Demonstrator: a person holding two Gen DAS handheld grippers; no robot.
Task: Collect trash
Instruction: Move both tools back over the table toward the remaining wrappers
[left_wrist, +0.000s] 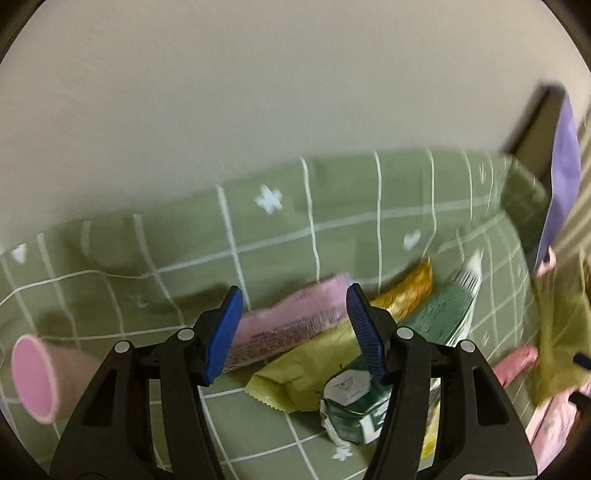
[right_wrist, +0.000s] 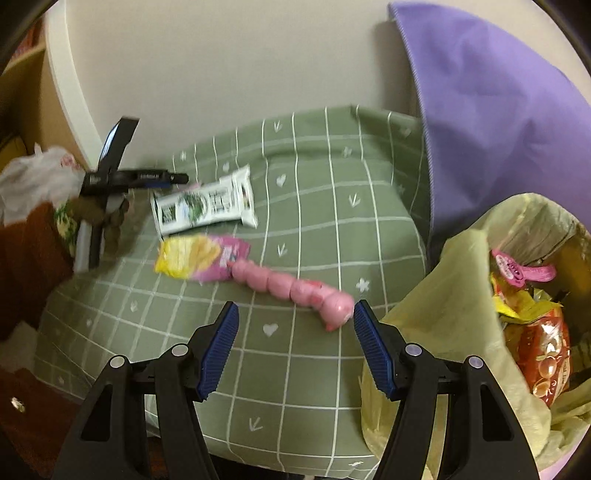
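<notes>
In the left wrist view my left gripper (left_wrist: 293, 291) hangs open over a heap of wrappers on the green checked cover (left_wrist: 273, 236). The heap holds a pink wrapper (left_wrist: 291, 321), a gold one (left_wrist: 406, 291), a green packet (left_wrist: 439, 314), a yellow-green wrapper (left_wrist: 306, 373) and a small green-and-white carton (left_wrist: 351, 410). The pink wrapper lies below the blue pads, which do not press on it. My right gripper (right_wrist: 296, 306) is open above the cover, just short of a pink strip of round packs (right_wrist: 291, 286). Beyond it lie a yellow-and-pink wrapper (right_wrist: 195, 258) and a white-green packet (right_wrist: 207, 205).
A yellow-green trash bag (right_wrist: 454, 280) gapes at the right, with several wrappers (right_wrist: 543, 362) inside. A purple pillow (right_wrist: 498, 110) leans on the wall behind it. A pink-ended roll (left_wrist: 33, 380) lies at the left. White crumpled plastic (right_wrist: 33, 177) and a black frame (right_wrist: 140, 178) sit far left.
</notes>
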